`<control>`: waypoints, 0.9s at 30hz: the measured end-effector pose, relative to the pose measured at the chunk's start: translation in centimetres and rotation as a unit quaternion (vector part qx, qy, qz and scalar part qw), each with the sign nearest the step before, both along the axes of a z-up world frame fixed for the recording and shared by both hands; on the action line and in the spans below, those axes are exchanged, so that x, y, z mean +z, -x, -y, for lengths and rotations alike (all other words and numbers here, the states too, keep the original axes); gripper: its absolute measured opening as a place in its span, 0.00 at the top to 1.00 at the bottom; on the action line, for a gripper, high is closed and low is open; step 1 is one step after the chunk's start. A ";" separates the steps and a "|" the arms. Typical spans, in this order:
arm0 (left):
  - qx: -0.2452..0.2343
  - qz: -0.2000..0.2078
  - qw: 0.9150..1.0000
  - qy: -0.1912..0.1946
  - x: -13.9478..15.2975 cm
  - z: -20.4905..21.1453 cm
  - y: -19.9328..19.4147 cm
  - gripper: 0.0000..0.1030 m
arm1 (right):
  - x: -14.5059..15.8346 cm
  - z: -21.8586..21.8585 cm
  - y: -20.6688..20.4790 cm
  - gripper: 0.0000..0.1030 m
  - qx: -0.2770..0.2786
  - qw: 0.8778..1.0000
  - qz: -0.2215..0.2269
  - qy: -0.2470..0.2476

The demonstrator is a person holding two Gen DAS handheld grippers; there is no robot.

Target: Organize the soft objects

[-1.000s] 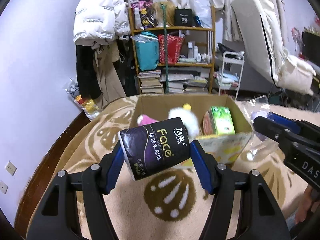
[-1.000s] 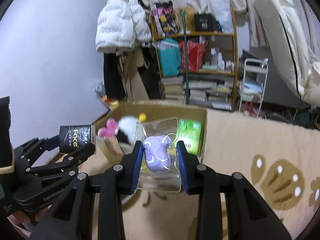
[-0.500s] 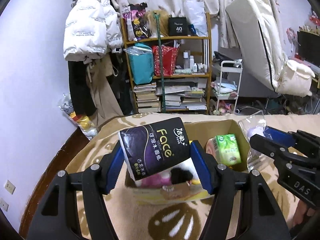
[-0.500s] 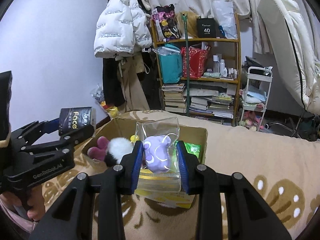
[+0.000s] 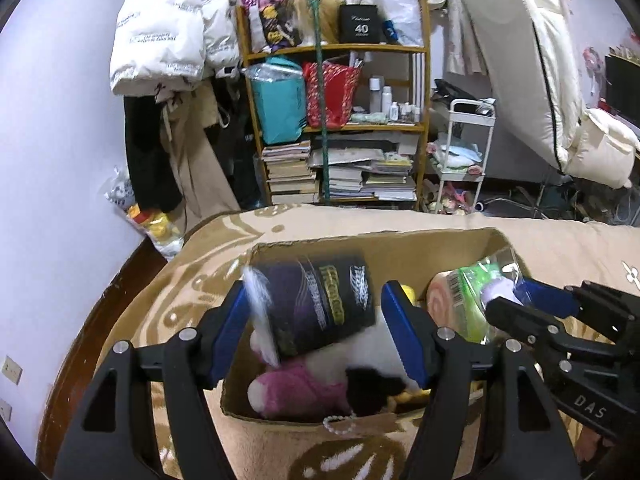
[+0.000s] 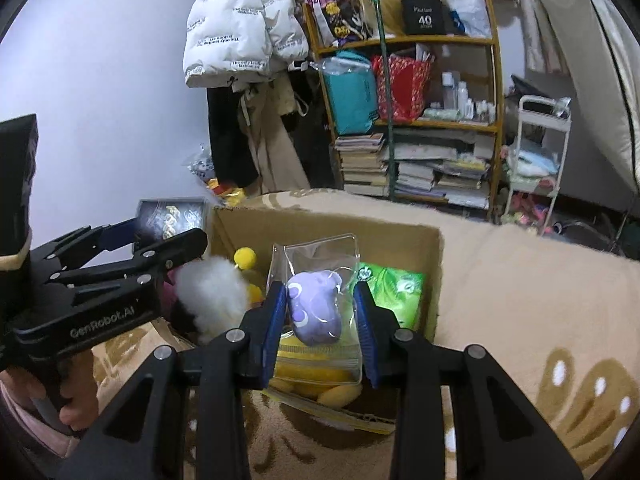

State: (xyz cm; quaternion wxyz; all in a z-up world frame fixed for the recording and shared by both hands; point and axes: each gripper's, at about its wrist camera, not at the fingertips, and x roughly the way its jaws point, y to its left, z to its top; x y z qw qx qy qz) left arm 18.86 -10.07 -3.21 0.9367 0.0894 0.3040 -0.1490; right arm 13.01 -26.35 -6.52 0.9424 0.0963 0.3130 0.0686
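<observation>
The open brown cardboard box (image 5: 436,240) sits on a beige patterned carpet (image 6: 520,280), its four walls standing upright and its top uncovered.

The left tongs (image 5: 316,328) are spread wider than the black, purple-printed tissue pack (image 5: 320,304). That pack is motion-blurred between the blue pads (image 5: 400,336), above the box's left half; whether the pads touch it cannot be told.

The right tongs (image 6: 320,320) pinch one clear plastic zip bag (image 6: 320,280) holding a lilac soft toy (image 6: 316,308), over the box's middle near its front wall.

Inside the box lie:
- one pink plush toy (image 5: 296,392) at the front left
- one white fluffy plush (image 6: 212,292) beside it
- one green tissue pack (image 6: 396,292) against the right wall
- yellow soft pieces (image 6: 246,258) between them; their number cannot be told.

Little bare floor shows inside the box. Beyond its far wall the carpet edge drops toward a wooden shelf unit (image 5: 420,128) stacked with books, and open carpet stretches to the right of the box.
</observation>
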 end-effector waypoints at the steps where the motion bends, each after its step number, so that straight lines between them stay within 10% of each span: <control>1: 0.001 -0.001 1.000 -0.001 -0.2 0.0 -0.2 0.35 | -0.2 0.1 -0.2 0.64 0.002 1.000 -0.004 -0.003; 9: 0.003 -0.005 1.000 -0.007 -0.3 -0.7 0.4 0.18 | -0.1 -0.1 0.0 0.64 0.007 1.000 -0.002 0.004; 27: 0.029 0.029 0.999 -0.004 4.2 -4.6 8.6 0.02 | 5.6 0.7 7.0 0.12 -0.030 0.998 0.062 -0.003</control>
